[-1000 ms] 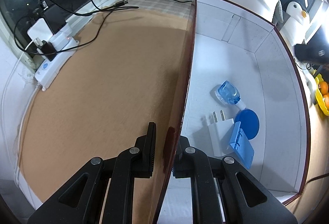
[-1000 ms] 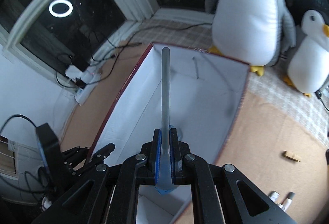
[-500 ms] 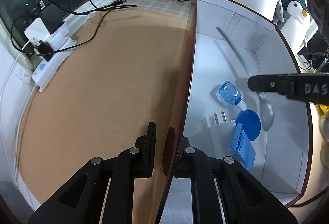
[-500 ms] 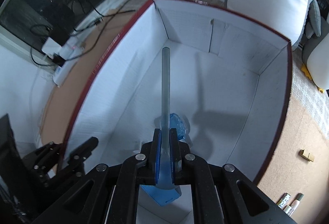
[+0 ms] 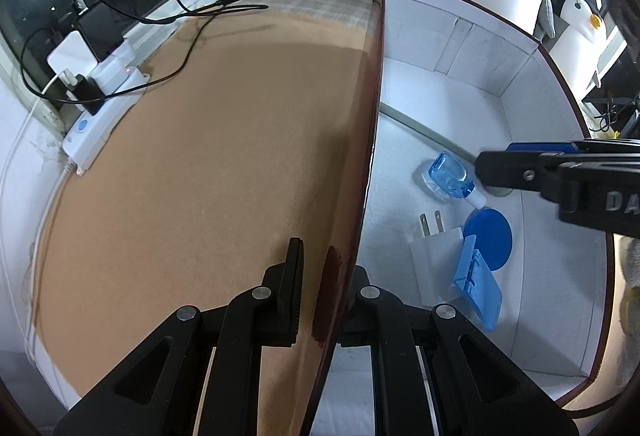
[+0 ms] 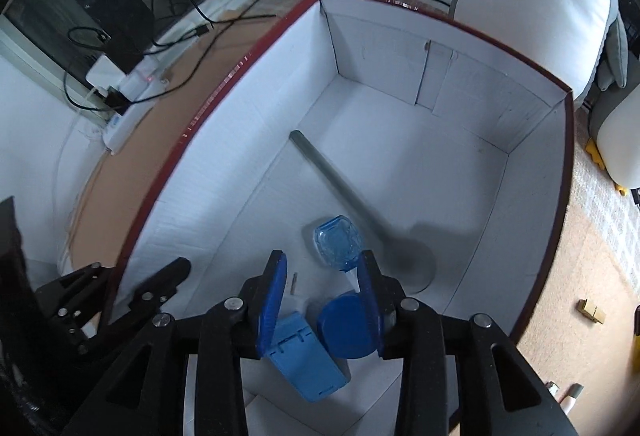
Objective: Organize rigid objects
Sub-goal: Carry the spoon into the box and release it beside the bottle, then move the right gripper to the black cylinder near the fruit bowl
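Right wrist view showed the right gripper (image 6: 322, 296) low inside the box (image 6: 256, 172), jaws opening with nothing between them. Toward 1 o'clock the spoon (image 6: 340, 184) lay loose on the floor. A clear blue bottle (image 6: 336, 242), blue disc (image 6: 346, 328), blue case (image 6: 304, 360) and white plug (image 5: 434, 268) were already packed. The left gripper (image 5: 320, 276) was clamped on the box wall. Small items at 4 o'clock on the table (image 6: 576, 276) probably remained.

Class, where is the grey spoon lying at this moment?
In the right wrist view, the grey spoon lies diagonally on the white box floor, its bowl beside the clear blue bottle.
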A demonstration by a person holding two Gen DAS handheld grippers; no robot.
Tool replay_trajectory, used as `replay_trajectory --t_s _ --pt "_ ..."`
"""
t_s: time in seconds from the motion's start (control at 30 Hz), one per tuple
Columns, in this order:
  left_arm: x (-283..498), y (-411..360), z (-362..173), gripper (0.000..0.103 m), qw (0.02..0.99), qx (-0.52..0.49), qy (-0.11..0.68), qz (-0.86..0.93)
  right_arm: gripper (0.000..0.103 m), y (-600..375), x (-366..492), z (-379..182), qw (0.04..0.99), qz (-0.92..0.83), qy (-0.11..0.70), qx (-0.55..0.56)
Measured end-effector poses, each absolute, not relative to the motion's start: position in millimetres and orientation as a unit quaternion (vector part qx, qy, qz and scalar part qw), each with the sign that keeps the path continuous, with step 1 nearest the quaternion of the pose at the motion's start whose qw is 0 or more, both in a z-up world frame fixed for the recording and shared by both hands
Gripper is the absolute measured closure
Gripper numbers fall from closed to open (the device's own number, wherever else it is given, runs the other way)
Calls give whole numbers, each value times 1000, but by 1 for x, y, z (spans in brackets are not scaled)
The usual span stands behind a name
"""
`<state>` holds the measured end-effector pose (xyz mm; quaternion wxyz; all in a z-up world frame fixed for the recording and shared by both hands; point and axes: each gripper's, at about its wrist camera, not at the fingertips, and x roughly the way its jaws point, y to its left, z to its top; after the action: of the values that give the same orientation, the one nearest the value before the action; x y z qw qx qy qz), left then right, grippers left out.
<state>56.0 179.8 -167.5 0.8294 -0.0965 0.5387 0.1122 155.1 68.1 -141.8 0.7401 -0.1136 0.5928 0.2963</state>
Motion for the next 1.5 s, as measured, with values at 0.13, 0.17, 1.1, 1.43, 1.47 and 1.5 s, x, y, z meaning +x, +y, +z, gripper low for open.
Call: replay_trajectory --t_s 0.13,0.17,1.1,1.43,1.47,1.5 --pt "54 180 -168 92 827 -96 542 114 65 58 151 -131 749 302 581 -108" --pt "54 180 -168 92 827 -98 542 114 63 54 150 -128 750 303 578 -103" --pt "31 168 -159 87 817 -93 551 141 54 -252 151 -110 822 129 553 32" --pt "27 161 -156 81 813 -93 552 160 54 -330 171 -123 845 99 523 55" --pt "27 160 -155 81 813 -91 552 162 54 -330 172 -123 848 100 518 51" --pt "27 159 -155 81 813 -89 552 164 54 -333 175 -121 852 103 512 42"
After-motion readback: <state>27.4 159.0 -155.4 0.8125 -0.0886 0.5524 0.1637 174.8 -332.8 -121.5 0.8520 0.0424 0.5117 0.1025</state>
